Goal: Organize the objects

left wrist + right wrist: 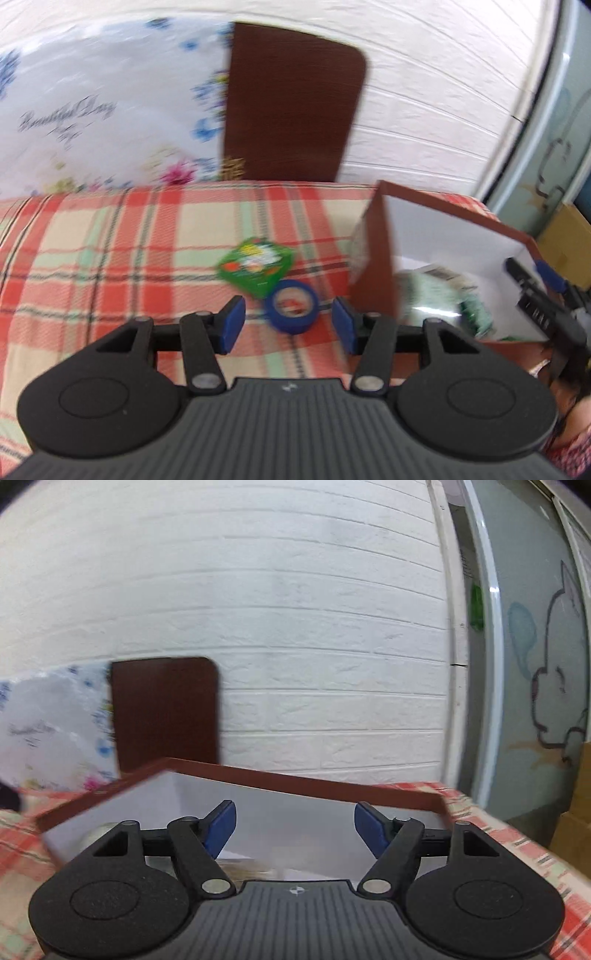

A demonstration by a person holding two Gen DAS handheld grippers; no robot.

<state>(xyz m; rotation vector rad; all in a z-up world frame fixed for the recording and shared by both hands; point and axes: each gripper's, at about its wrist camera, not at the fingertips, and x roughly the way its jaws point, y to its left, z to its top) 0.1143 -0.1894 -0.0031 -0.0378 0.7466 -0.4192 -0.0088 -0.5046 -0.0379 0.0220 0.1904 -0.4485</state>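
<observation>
1. Left gripper (287,325): jaws spread wide, nothing between the blue pads (232,325), hovering over a plaid cloth (92,258) of red, cream and green.
2. Just ahead of the pads, lying flat on the cloth: a roll of blue tape (291,305), touching or nearly touching a small green packet (256,266) behind it. Print on the packet too blurred to read.
3. To the right, beside the tape: an open brown box (373,266) with white inside walls, holding a green-and-white wrapped item (443,291); label unreadable.
4. Right gripper (294,830): jaws spread, empty, poised above the box's open top (258,775).
5. Behind, against the white brick wall (295,627): a brown board (291,107) with blurred gold marks at its lower corner, and a floral sheet (92,110) bearing cursive script, seemingly "Beautiful Day".
</observation>
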